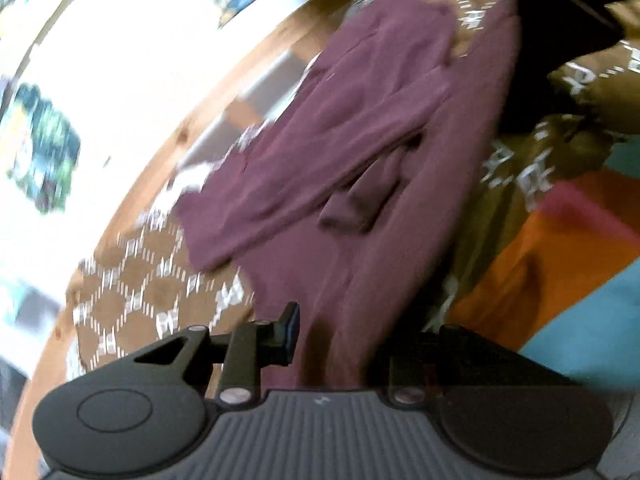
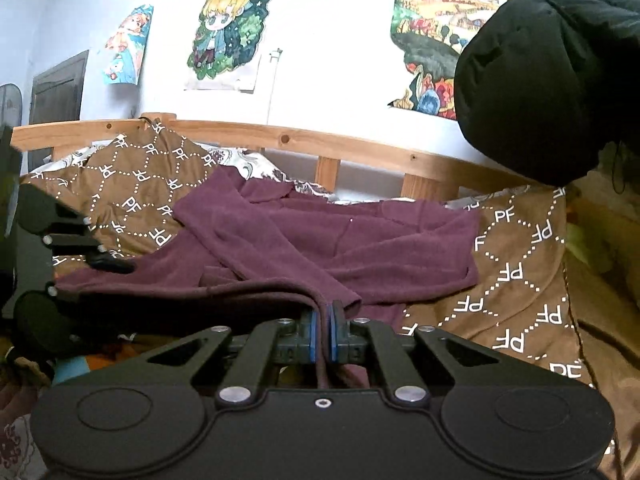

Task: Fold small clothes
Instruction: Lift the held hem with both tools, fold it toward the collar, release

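So the maroon fleece long-sleeved top [image 2: 320, 240] is spread flat on the brown blanket with the dotted white "PF" diamond print [image 2: 516, 264], which lies on a bed against the pale pine wooden rail [image 2: 288, 138], and one sleeve is folded diagonally across the top's front. The right gripper [image 2: 325, 334] is clenched tight on the top's near hem, blue pads [image 2: 316, 332] pinching a ridge of fabric lifted off the blanket. The left gripper [image 1: 332, 332] sits at the same hem further left with fabric running between its partly spread fingers, though that view's too blurry to tell if it's actually gripping.
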{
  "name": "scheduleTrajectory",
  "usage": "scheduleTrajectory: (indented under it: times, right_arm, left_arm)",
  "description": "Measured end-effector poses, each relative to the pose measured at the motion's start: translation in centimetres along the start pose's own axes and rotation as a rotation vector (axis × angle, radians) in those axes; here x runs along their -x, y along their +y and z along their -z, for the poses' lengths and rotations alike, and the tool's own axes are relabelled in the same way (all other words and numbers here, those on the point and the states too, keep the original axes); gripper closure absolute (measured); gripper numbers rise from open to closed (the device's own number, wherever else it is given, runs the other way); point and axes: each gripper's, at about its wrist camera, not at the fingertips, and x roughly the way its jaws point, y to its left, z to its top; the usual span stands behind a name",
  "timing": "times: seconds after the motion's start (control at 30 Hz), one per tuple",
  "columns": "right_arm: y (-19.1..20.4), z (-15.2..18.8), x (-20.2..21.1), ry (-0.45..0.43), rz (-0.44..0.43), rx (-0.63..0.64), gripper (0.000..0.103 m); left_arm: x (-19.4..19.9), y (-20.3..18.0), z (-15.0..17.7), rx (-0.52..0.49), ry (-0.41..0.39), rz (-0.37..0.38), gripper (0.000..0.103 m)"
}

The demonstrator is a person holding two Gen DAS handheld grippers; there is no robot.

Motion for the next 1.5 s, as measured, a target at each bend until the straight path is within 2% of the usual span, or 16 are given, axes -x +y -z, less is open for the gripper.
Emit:
scheduleTrajectory:
  times: [0.07,0.1,0.13,0.17,0.23,0.3,0.47,0.63,0.7,0.83,1.0,1.13,1.27,1.5]
  right_arm:
    - [0.1,0.1,0.2,-0.009,0.006,0.013,0.097]
    - [0.1,0.1,0.2,-0.009,0.009,0.021,0.097]
    - [0.2,0.2,0.3,-0.008,0.014,0.028,0.097]
    - [0.2,0.4,0.3,-0.002,0.021,0.034,0.097]
    - [0.2,0.6,0.6,0.01,0.035,0.029,0.097]
    - [0.4,0.8,0.9,0.03,0.037,0.036,0.097]
    - [2.0,0.9,2.0,0.055,0.085,0.119,0.099]
    - [2.8,-0.1,4.6,0.059,0.136,0.116,0.099]
    - [3.4,-0.5,6.3,0.059,0.137,0.113,0.099]
    - [4.6,-1.3,9.8,0.084,0.092,0.118,0.099]
    - [5.6,-1.4,12.8,0.212,-0.022,0.028,0.099]
    - [6.2,-1.9,15.5,0.27,-0.094,-0.018,0.099]
    - [6.8,-2.5,16.1,0.304,-0.123,-0.02,0.099]
    - [5.6,-6.7,13.6,0.23,-0.102,0.108,0.099]
  left_arm:
    - [-0.4,0.8,0.8,0.018,0.026,-0.026,0.065]
    - [-0.5,1.1,1.3,0.016,0.027,-0.045,0.055]
    - [-0.4,1.3,1.6,0.016,0.023,-0.058,0.055]
    - [-0.3,1.5,1.9,0.017,0.015,-0.055,0.058]
    - [0.1,1.6,2.2,0.014,0.002,-0.034,0.089]
    - [0.4,1.7,2.2,0.013,-0.011,-0.036,0.098]
    - [2.7,3.0,2.5,0.098,-0.065,0.014,0.1]
    - [6.8,5.4,3.7,0.134,-0.121,0.054,0.1]
    - [8.4,6.3,4.5,0.156,-0.114,0.1,0.1]
    - [9.8,8.0,6.2,0.217,-0.05,0.226,0.1]
    - [11.8,9.7,8.9,0.241,-0.022,0.31,0.099]
    - [12.8,10.4,10.2,0.274,0.003,0.363,0.099]
    - [12.5,11.1,8.9,0.286,0.002,0.339,0.099]
    - [11.4,14.9,2.3,0.249,-0.047,0.269,0.098]
